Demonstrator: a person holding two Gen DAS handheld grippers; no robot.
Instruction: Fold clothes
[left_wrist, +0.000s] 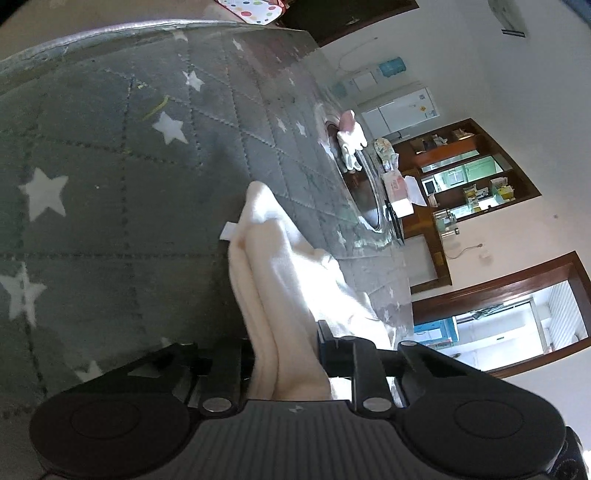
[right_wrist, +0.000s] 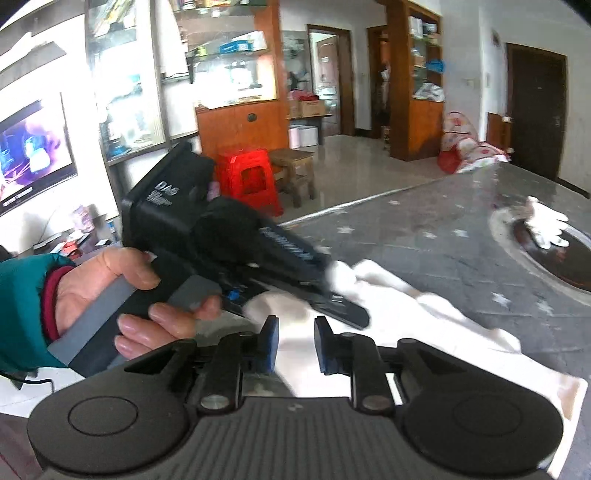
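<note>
Left tongs clamped on the white garment: cloth bunched in thick folds between the two fingers, running forward from the grip onto the desk. Left wrist view is rolled sideways, so the desk surface stands nearly vertical in frame. Desk is covered by a grey quilted cloth with white stars under a clear sheet. Small white tag sticks out at the garment's edge. Right tongs apart, blue pads facing each other with a clear gap, nothing between them; they hover just above the near part of the garment, which lies spread flat and pale across the desk toward the right of the view. In the right wrist view the left gripper body comes in from the left, held by a hand in a teal sleeve with a dark red cuff, its finger down on the garment's far-left part. White glove lies on a round dark inset at the desk's far side, well apart from the garment. Red plastic stool and a wooden stool on the floor beyond the desk, TV screen lit at left
</note>
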